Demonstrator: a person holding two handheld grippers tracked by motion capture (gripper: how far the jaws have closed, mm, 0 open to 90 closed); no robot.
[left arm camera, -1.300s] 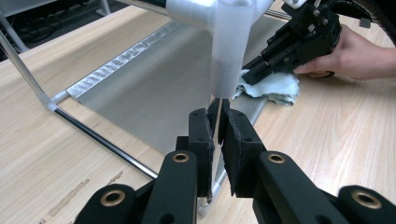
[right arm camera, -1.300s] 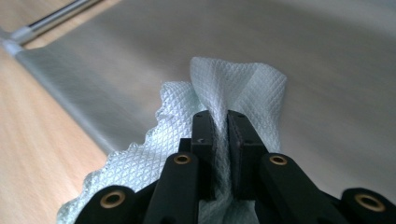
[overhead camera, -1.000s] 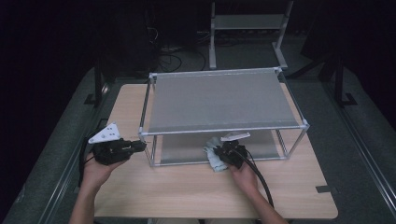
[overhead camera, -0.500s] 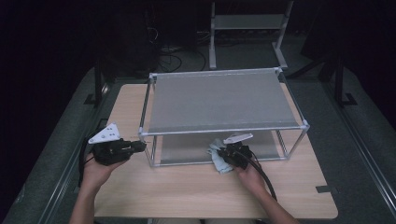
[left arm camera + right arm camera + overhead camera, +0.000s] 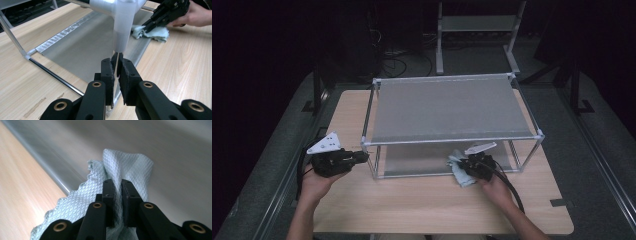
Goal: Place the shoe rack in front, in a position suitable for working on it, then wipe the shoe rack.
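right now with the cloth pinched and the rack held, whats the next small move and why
Probably sweep the right gripper sideways along the lower shelf. It is shut on the pale blue cloth, which lies bunched over the shelf's front edge, while the left gripper clamps the rack's corner post to steady it, so the frame looks braced for a wiping stroke.

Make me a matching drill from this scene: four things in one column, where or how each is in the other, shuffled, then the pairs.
1. left tongs
2. right tongs
3. cloth
4. rack

A. pale blue-green, at the lower shelf's front edge
B. shut on the rack's front corner post
C. stands on the wooden table
D. shut on the cloth

Pairs: 1-B, 2-D, 3-A, 4-C
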